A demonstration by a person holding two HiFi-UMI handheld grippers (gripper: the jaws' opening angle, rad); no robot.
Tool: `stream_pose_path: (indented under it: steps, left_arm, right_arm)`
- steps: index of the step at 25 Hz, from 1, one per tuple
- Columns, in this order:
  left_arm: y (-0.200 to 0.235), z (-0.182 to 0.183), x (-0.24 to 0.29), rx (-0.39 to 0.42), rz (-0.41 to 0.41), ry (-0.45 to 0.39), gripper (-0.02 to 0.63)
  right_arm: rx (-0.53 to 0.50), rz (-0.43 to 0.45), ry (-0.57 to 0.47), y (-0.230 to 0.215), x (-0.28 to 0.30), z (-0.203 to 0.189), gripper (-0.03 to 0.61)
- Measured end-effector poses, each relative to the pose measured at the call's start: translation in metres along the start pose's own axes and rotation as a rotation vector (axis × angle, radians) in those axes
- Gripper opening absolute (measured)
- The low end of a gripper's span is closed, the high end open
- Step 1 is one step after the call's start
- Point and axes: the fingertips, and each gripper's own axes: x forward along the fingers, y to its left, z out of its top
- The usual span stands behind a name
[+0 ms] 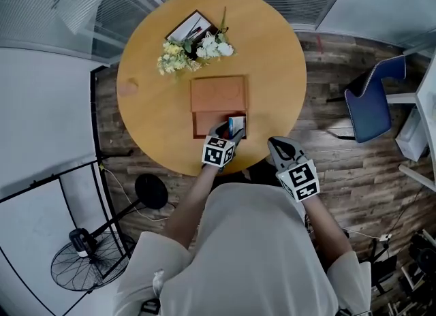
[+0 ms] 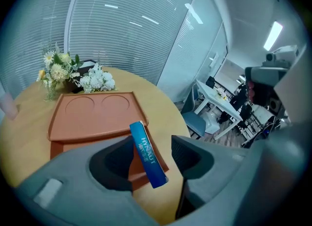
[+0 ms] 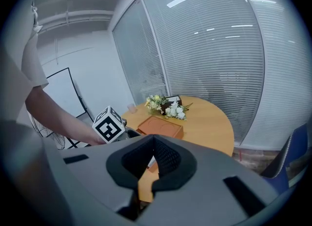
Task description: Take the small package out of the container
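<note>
A small blue and white package (image 1: 236, 125) stands tilted between the jaws of my left gripper (image 1: 230, 131), lifted over the near, open part of the orange-brown container (image 1: 218, 93). In the left gripper view the blue package (image 2: 147, 154) leans against the left finger, its lower end hanging free above the container (image 2: 92, 115). The left gripper (image 2: 152, 154) is shut on it. My right gripper (image 1: 278, 146) hangs off the table's near edge, shut and holding nothing. In its own view the right gripper (image 3: 151, 169) shows pads that meet, with the container (image 3: 161, 125) beyond.
The round wooden table (image 1: 272, 69) carries a bunch of white and yellow flowers (image 1: 194, 49) and a picture frame (image 1: 191, 27) at its far side. A blue chair (image 1: 371, 100) stands to the right. A floor fan (image 1: 82, 267) sits at the lower left.
</note>
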Motion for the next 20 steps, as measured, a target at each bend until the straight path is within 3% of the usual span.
stream_pose_path:
  steps: [5, 8, 10, 20]
  left_arm:
    - [-0.003, -0.009, 0.012, 0.0, 0.051, 0.037, 0.223]
    - [0.006, -0.015, 0.014, -0.044, 0.103, 0.065, 0.109]
    - [0.009, -0.014, 0.011, -0.077, 0.114, 0.057, 0.078]
    - [0.018, -0.013, -0.031, -0.071, 0.138, -0.013, 0.074]
  right_arm:
    - [0.003, -0.016, 0.0, -0.007, -0.008, -0.003, 0.003]
    - [0.006, -0.02, 0.001, -0.012, -0.012, -0.007, 0.003]
    - [0.006, -0.017, 0.001, -0.014, -0.012, -0.008, 0.003]
    - [-0.029, 0.004, -0.02, 0.009, -0.006, 0.003, 0.003]
